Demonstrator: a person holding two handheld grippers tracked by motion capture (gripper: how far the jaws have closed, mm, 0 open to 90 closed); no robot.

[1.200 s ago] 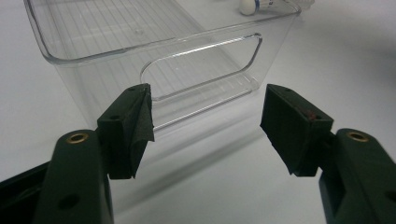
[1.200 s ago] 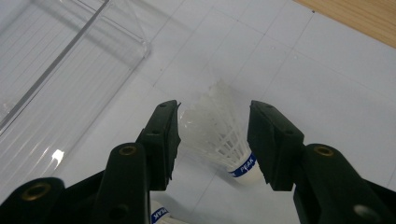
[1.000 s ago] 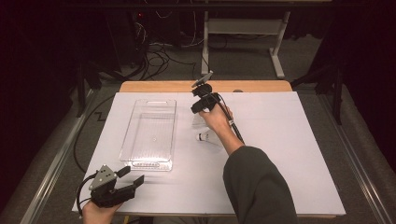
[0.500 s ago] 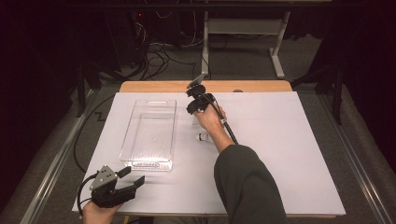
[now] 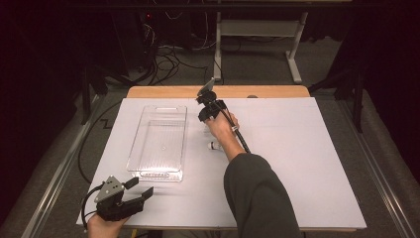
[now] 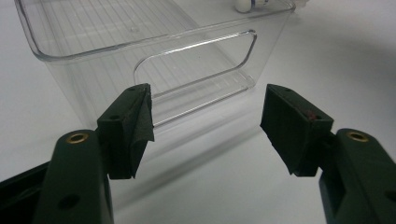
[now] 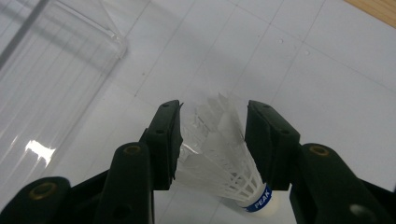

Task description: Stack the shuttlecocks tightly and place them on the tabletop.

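- R gripper (image 7: 212, 140) is straddling the shuttlecock (image 7: 219, 163): feather skirt is sitting between the jaws, which have just been closing in; pads look at or just touching the feather edges, no firm squeeze showing yet (calling it open, not gripping).
- Shuttlecock is lying on its side on the white table (image 5: 307, 148), just beside the clear bin (image 5: 159, 141), at its 3 o'clock in the high view, near the R forearm.
- Long axis: in the R gripper view the cork end w/ blue band is pointing to ~5 o'clock, feathers fanning to ~12. Jaws are closing across the skirt, not the cork, so crush risk, imo.
- From the R gripper the bin is lying at ~10 o'clock in its own view; the carry looks short and sideways.
- L gripper (image 5: 130, 196) is resting at the table's near-left corner, jaws wide apart w/ nothing between, facing the bin's handle end (image 6: 196, 60).
- R hand is clearly nearer to the shuttlecock; L is well apart from it.
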